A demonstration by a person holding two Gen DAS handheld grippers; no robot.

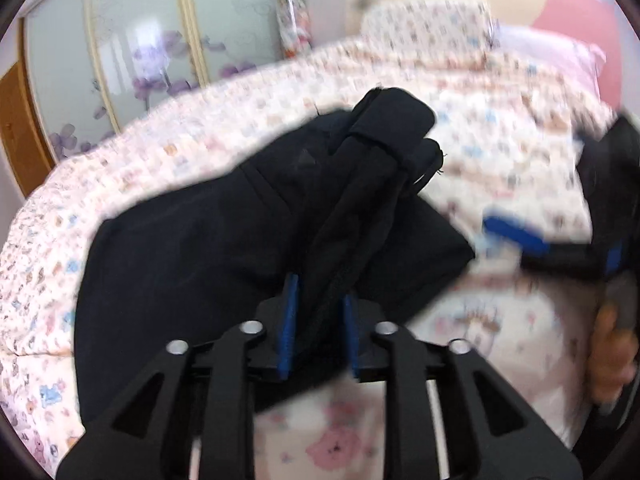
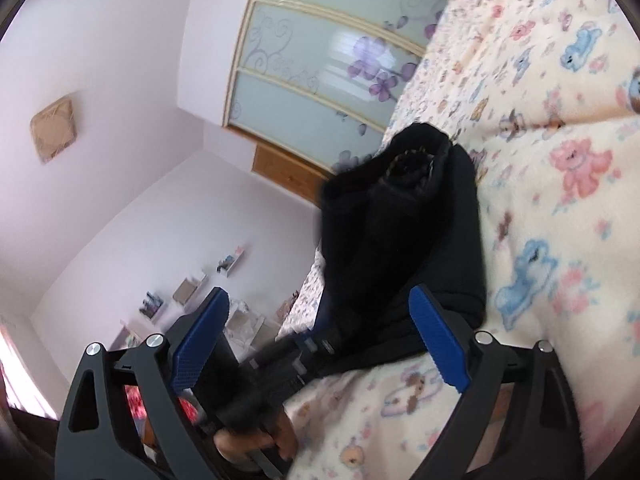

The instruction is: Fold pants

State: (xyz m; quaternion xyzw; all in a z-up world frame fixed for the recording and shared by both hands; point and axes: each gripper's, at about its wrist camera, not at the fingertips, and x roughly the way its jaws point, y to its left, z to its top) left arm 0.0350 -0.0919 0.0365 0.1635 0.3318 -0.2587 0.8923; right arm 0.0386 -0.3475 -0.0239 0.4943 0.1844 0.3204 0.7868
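Note:
Black pants (image 1: 224, 236) lie bunched on a bed with a cartoon-print sheet (image 1: 500, 152). My left gripper (image 1: 320, 312) is shut on a ridge of the pants' fabric and holds it up between its blue pads. My right gripper (image 2: 320, 320) is open and empty, its blue pads (image 2: 436, 336) wide apart, and points at the pants (image 2: 408, 232) from the side. It also shows at the right edge of the left wrist view (image 1: 516, 236), blurred. The left gripper's body (image 2: 272, 372) and the hand holding it show in the right wrist view.
A pillow in the same print (image 1: 424, 24) and a pink pillow (image 1: 560, 52) lie at the head of the bed. A wardrobe with frosted flower-pattern sliding doors (image 1: 132, 48) stands beside the bed. Small shelves (image 2: 192, 292) hang on the pale wall.

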